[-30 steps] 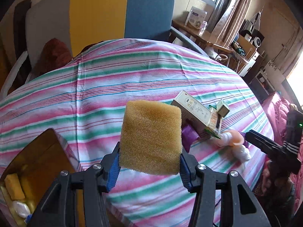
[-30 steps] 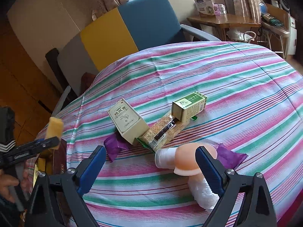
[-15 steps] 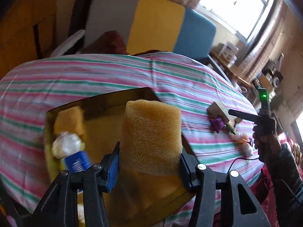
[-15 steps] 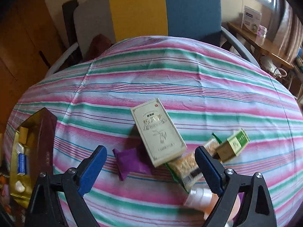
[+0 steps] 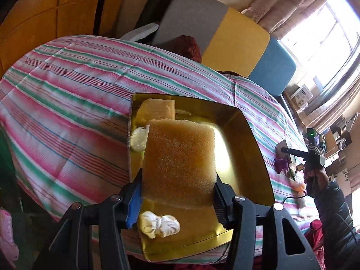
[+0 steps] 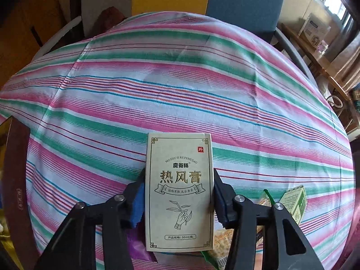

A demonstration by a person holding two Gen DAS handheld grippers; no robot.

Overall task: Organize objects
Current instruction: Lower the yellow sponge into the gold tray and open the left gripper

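My left gripper (image 5: 177, 193) is shut on a yellow sponge (image 5: 180, 157) and hangs over the open gold box (image 5: 252, 139). Inside the box lie another sponge (image 5: 157, 110), a white wad (image 5: 138, 138) and a knotted white bag (image 5: 158, 223). My right gripper (image 6: 179, 180) is closing its jaws on a beige medicine carton (image 6: 179, 202). The carton stands between the blue pads (image 6: 139, 193), which touch both its sides, on the striped tablecloth (image 6: 180, 90). In the left wrist view the right gripper (image 5: 290, 150) shows far right, held by a person's hand (image 5: 315, 177).
A green carton (image 6: 294, 204), a cracker pack (image 6: 225, 238) and a purple packet (image 6: 137, 247) lie close around the beige carton. The gold box's dark outer wall (image 6: 15, 168) is at the left table edge. A grey, yellow and blue chair (image 5: 236, 42) stands behind the table.
My left gripper carried the sponge left, from above the tablecloth to over the gold box. My right gripper swung onto the beige carton and narrowed from wide open to touching its sides.
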